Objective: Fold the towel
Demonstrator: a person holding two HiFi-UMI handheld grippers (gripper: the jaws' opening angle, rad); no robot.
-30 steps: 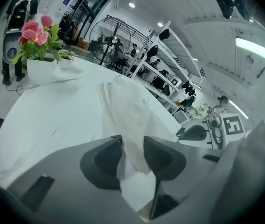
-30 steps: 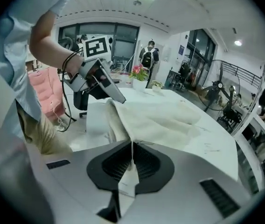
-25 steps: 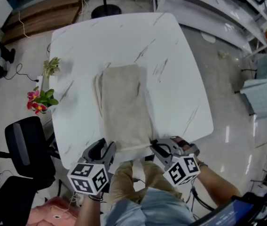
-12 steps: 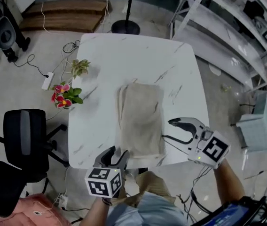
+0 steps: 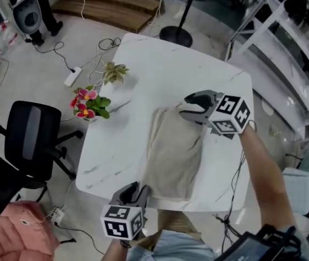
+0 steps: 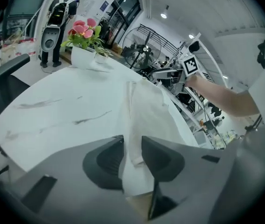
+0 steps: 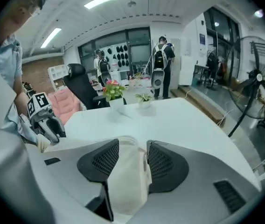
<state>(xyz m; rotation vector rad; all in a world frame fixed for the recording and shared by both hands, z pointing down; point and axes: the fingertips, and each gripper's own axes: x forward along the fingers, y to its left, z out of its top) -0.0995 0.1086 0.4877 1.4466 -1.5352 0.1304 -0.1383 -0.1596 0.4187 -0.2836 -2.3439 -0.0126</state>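
A beige towel (image 5: 173,154) lies folded into a long strip on the white marble table (image 5: 160,64), its near end at the table's front edge. My left gripper (image 5: 134,188) sits at that near end. Its jaws are closing, with the towel's hem (image 6: 135,160) filling the narrow gap between them. My right gripper (image 5: 188,106) is at the towel's far end, jaws apart, and the bunched cloth (image 7: 128,171) lies between its pads. From the right gripper view the left gripper (image 7: 53,125) shows at the other end of the strip.
A pot of pink flowers (image 5: 86,103) and a small green plant (image 5: 113,71) stand at the table's left edge. A black chair (image 5: 29,140) is on the floor to the left, a fan stand (image 5: 176,34) is beyond the table, and shelving (image 5: 301,15) stands at the right.
My right gripper opened and travelled from the towel's near right corner to its far end. The left gripper stayed at the near edge, its jaws now narrower around the cloth.
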